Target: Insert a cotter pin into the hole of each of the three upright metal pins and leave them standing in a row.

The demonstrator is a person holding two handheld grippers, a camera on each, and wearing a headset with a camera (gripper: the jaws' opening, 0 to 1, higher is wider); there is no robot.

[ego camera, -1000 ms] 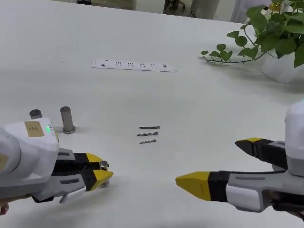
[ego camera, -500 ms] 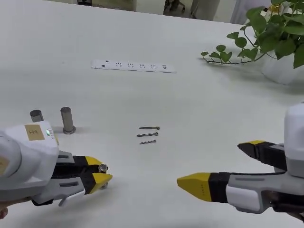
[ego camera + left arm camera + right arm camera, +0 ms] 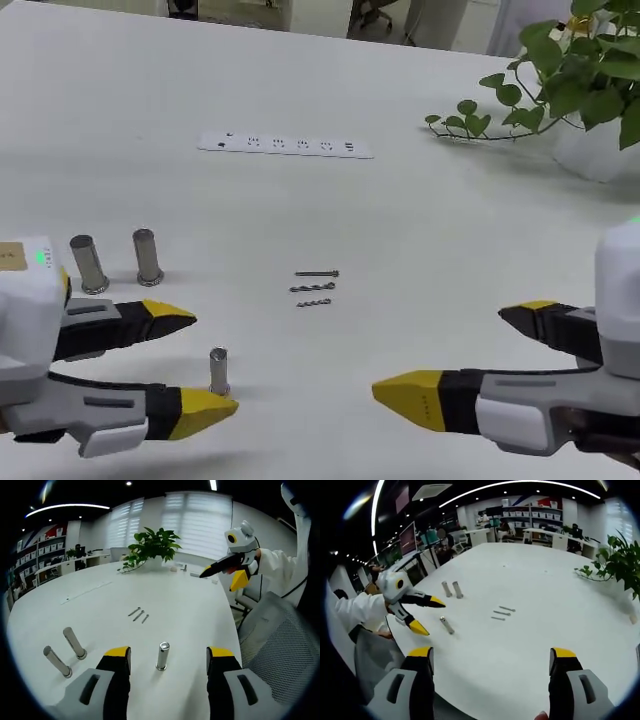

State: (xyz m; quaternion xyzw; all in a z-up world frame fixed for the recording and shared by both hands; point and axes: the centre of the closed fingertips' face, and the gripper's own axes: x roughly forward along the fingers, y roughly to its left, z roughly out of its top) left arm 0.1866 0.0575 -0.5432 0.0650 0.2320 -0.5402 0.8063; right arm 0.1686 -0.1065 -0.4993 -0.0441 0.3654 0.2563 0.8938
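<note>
Standing upright between the wide-open, empty fingers of the left gripper [image 3: 214, 362], the short silver metal pin [image 3: 162, 656] is untouched, and three thin grey cotter pins [image 3: 315, 286] lie flat and parallel on the white surface [image 3: 450, 230] ahead, roughly midway to the equally open, empty right gripper [image 3: 438, 352].

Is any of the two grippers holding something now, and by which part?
Nothing is held. The left gripper is open, with the small metal pin standing free between its jaws; the right gripper is open too.
</note>
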